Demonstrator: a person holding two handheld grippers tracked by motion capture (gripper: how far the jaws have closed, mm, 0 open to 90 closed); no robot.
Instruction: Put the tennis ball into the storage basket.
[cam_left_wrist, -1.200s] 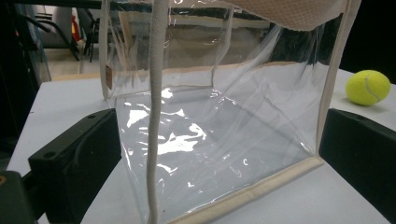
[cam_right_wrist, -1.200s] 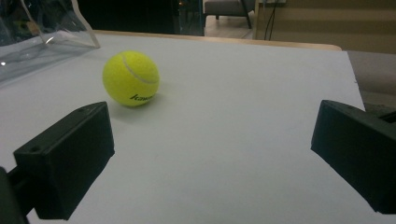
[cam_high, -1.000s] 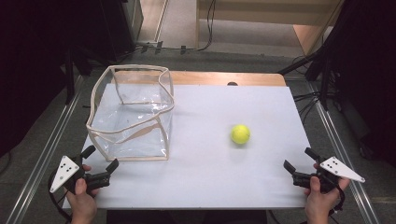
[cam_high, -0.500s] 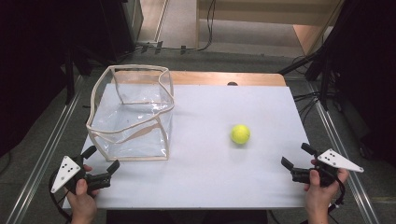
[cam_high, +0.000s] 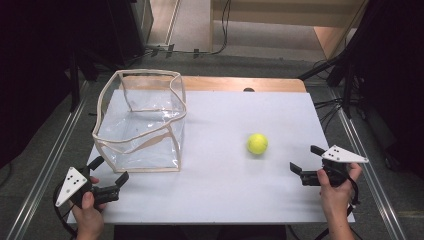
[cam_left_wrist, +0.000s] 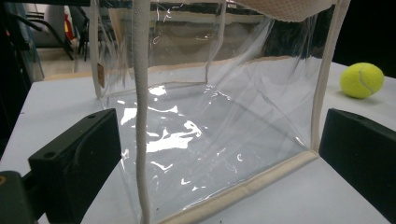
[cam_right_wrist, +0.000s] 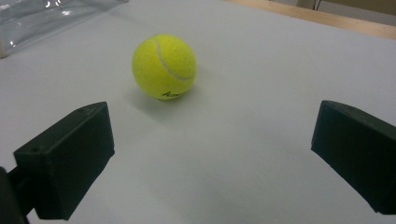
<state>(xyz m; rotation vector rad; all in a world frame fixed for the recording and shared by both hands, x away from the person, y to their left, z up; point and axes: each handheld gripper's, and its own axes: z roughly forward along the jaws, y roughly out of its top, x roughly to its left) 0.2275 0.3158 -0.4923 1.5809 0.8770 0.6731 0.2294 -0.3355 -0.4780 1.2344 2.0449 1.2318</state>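
A yellow tennis ball (cam_high: 257, 143) lies on the white table (cam_high: 240, 200), right of centre. A clear plastic bag with cream trim (cam_high: 141, 122) stands open-topped at the left. My right gripper (cam_high: 306, 161) is open near the table's right front, a short way right of and nearer than the ball; in the right gripper view the ball (cam_right_wrist: 164, 66) sits ahead between the wide jaws. My left gripper (cam_high: 109, 171) is open at the front left, just before the bag's near corner. In the left gripper view the bag (cam_left_wrist: 205, 116) is close ahead and the ball (cam_left_wrist: 362, 80) is far right.
A wooden strip (cam_high: 240, 84) runs along the table's far edge. Metal rails (cam_high: 55, 150) flank the table on both sides. Cables and dark stands lie on the floor beyond. Bare tabletop stretches between the bag and the ball.
My right gripper has moved left and a little forward toward the ball. The left gripper, the bag and the ball have stayed put.
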